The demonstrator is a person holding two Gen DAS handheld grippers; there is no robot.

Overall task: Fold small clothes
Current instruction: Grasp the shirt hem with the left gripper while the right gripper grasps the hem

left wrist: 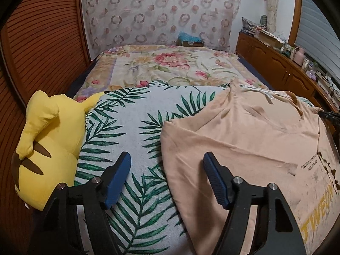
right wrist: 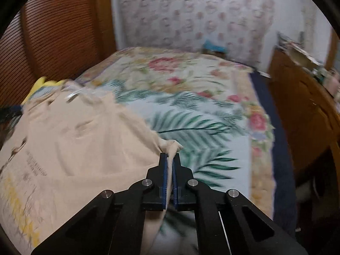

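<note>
A peach T-shirt (left wrist: 244, 144) with yellow lettering lies spread on a leaf-print cloth (left wrist: 131, 123) on the bed. My left gripper (left wrist: 166, 159) hangs open just above the shirt's left edge: one blue pad is over the leaf cloth, the other over the peach fabric, and neither presses on anything. In the blurred right wrist view, my right gripper (right wrist: 170, 157) is shut on a bunched corner of the T-shirt (right wrist: 85, 144), and a tuft of fabric pokes out past the fingertips. The leaf-print cloth (right wrist: 201, 131) shows beyond it.
A yellow plush toy (left wrist: 48, 131) lies at the bed's left side against the slatted wooden wall (left wrist: 42, 42). A floral blanket (left wrist: 170, 63) covers the far half of the bed. A wooden cabinet (left wrist: 276, 59) with clutter on top runs along the right.
</note>
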